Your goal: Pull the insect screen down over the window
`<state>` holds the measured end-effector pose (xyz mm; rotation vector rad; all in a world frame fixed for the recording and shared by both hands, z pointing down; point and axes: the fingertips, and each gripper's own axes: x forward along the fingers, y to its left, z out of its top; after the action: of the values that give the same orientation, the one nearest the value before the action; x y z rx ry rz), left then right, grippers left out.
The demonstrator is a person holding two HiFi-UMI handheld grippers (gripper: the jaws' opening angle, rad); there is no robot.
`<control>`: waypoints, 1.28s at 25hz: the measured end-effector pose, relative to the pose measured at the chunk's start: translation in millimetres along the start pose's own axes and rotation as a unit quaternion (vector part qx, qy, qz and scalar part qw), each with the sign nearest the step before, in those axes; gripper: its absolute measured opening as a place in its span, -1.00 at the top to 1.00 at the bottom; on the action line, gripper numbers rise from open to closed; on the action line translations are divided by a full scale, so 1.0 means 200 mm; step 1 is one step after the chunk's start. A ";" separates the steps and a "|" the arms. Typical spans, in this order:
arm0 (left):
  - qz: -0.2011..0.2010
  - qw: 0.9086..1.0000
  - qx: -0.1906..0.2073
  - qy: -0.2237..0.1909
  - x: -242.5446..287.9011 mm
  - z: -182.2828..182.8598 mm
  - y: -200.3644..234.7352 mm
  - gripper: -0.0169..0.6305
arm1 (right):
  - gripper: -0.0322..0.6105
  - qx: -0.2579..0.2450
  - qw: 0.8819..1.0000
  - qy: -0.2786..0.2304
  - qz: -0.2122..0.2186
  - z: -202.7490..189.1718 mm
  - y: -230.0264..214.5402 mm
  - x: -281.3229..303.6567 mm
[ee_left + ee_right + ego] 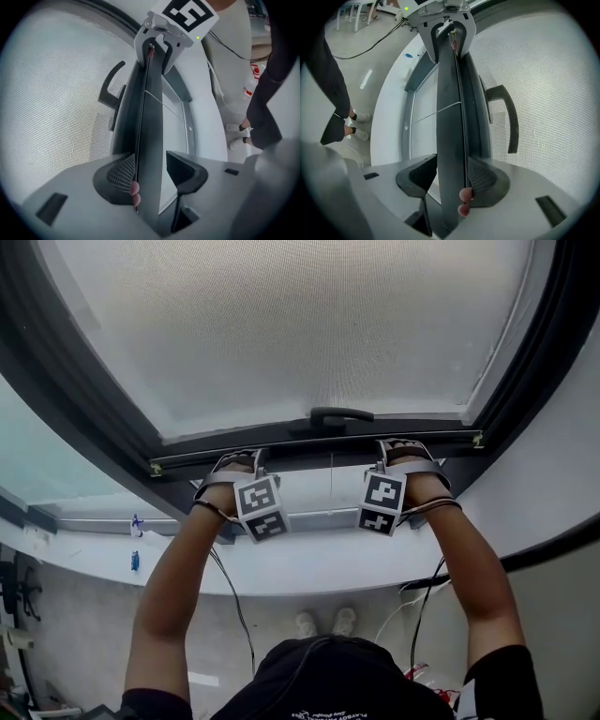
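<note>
The insect screen (pixel 300 324) is a pale mesh that fills the dark window frame. Its dark bottom bar (pixel 319 448) carries a black handle (pixel 339 415) at mid width. My left gripper (pixel 234 465) holds the bar left of the handle and my right gripper (pixel 403 454) holds it to the right. In the left gripper view the bar (pixel 147 117) runs between the jaws of the left gripper (pixel 152 173), with fingertips (pixel 135 192) pressed on it. The right gripper view shows the right gripper (pixel 452 178) shut on the bar (pixel 450 108), the handle (pixel 506 117) beyond.
A white sill (pixel 309 568) runs below the window, with a small blue item (pixel 135 561) on it. Cables (pixel 234 596) hang from the grippers toward the floor. The person's shoes (pixel 323 622) stand close to the wall. The dark frame (pixel 56 399) borders the screen.
</note>
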<state>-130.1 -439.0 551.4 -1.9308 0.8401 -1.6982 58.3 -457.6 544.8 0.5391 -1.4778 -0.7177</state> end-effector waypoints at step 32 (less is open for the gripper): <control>0.054 0.987 -0.117 -0.092 -0.18 0.13 0.15 0.38 | 0.29 0.061 0.993 -0.084 -0.059 0.08 -0.12 -0.14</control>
<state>-111.6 -438.4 501.3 -2.1128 1.0914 -1.3863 41.8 -452.1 507.7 0.6769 -1.6640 -0.7841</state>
